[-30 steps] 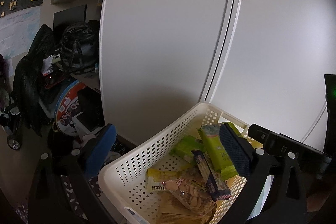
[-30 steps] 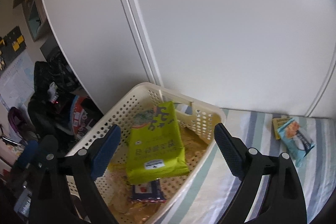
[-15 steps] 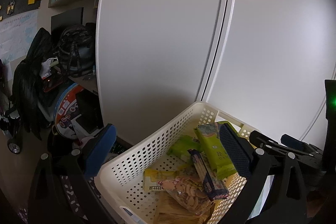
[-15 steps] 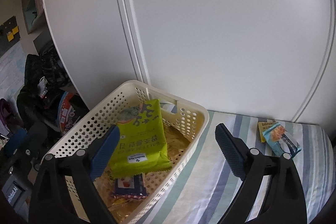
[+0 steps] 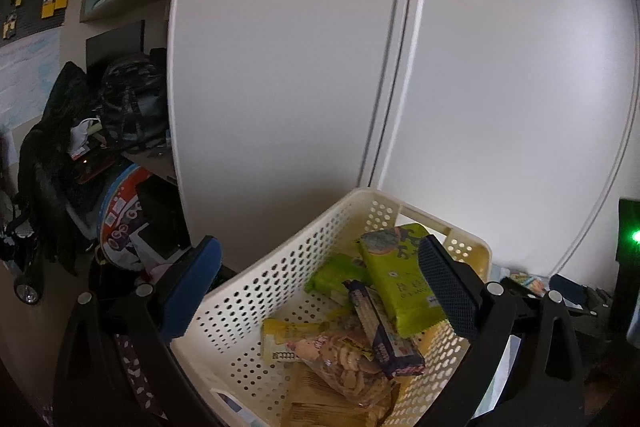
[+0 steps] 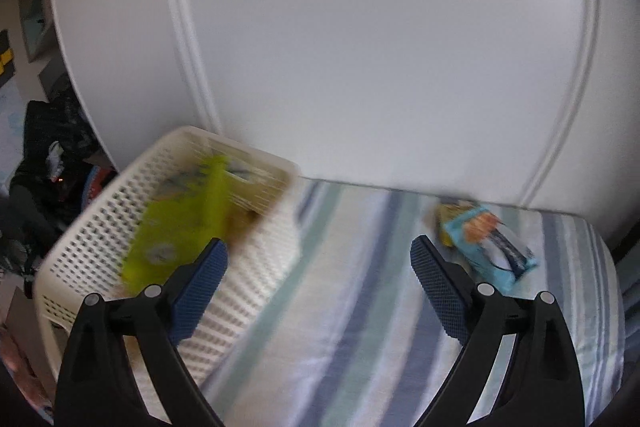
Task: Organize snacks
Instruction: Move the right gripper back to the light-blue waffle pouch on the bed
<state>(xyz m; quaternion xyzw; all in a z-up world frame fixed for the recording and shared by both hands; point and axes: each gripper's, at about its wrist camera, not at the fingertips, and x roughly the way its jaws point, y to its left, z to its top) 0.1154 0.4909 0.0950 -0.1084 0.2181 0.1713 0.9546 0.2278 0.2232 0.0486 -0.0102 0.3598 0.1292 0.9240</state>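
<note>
The left gripper (image 5: 318, 291), black with blue ribbed pads, has its jaws spread wide with nothing between them, hanging over the cream perforated plastic basket (image 5: 280, 279). Inside the basket, at 6 o'clock, lies a clear bag of tan biscuits (image 5: 344, 367); a dark blue wrapped bar (image 5: 380, 327) rests across it, and a lime-green flat snack packet (image 5: 400, 287) lies on top toward 1 o'clock. Behind stand tall white cupboard doors (image 5: 500, 87).

The right gripper (image 6: 318, 291) is likewise spread and empty, above a blue, green and white striped cloth (image 6: 352, 307). At 2 o'clock on the cloth lies a light-blue snack pouch (image 6: 486, 247), blurred, apart from the basket at 10 o'clock.
</note>
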